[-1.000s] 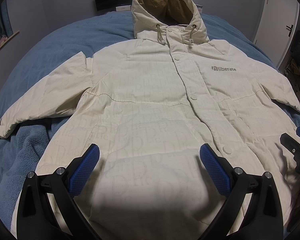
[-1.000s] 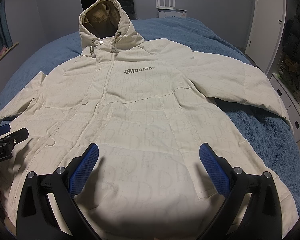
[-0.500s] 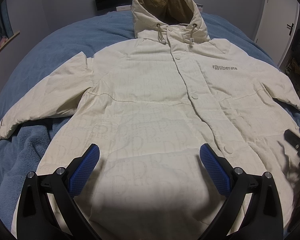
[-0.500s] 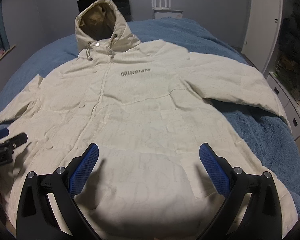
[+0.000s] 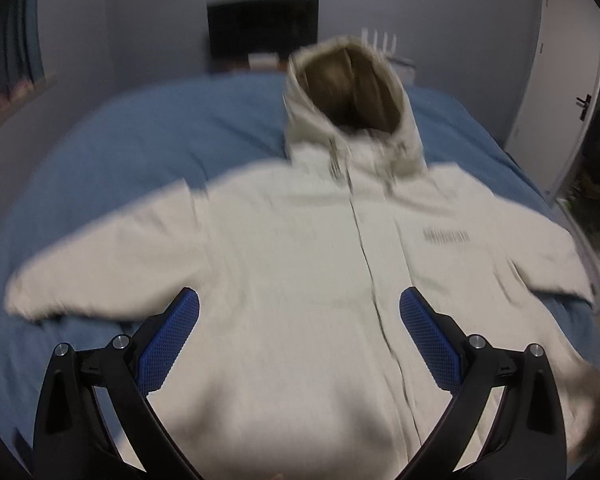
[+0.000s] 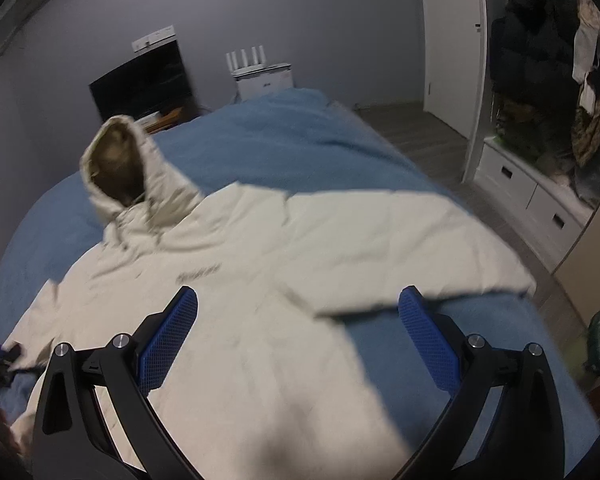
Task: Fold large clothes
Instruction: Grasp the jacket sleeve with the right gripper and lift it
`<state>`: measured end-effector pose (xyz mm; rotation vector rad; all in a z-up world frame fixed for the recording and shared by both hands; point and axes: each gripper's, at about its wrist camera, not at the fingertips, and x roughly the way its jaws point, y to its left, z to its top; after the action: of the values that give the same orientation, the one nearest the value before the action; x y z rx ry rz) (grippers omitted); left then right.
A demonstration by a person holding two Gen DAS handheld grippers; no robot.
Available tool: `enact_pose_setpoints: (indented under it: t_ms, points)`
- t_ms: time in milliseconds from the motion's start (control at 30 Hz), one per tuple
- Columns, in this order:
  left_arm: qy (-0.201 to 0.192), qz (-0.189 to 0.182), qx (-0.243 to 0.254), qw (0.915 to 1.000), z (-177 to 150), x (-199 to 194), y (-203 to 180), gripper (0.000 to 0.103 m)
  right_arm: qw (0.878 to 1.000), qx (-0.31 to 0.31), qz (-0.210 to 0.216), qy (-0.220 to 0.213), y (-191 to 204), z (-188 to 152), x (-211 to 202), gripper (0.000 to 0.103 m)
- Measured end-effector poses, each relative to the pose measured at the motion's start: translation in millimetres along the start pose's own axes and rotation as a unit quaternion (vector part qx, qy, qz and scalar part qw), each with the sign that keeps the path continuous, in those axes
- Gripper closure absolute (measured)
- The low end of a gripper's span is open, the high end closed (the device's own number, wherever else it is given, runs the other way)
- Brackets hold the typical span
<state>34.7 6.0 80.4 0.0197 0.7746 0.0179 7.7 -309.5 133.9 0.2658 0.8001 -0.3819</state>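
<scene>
Cream hooded jacket (image 5: 300, 264) lies flat, front up, on blue bed (image 5: 148, 144), filling mid-frame. I hold left gripper (image 5: 299, 336) and right gripper (image 6: 298, 334) above it, fingers spread wide, empty.

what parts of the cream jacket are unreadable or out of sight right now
- Chest logo on the cream hooded jacket: motion blur in both wrist views, unreadable.
- Jacket hem: left wrist view, cut off by the bottom edge and the black gripper frames.
- Left sleeve cuff: right wrist view, cut off at the left edge.
</scene>
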Motion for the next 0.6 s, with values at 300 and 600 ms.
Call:
enact_pose_setpoints:
  t_ms: [300, 600]
  points:
    - [0.026, 0.005, 0.035, 0.9990, 16, 54, -18, 0.006, 0.985, 0.110, -0.002, 0.131, -67, -4, 117, 0.006]
    - [0.095, -0.005, 0.034, 0.9949, -16, 112, -9, 0.006, 0.965, 0.170, -0.018, 0.201, -105, -30, 179, 0.006]
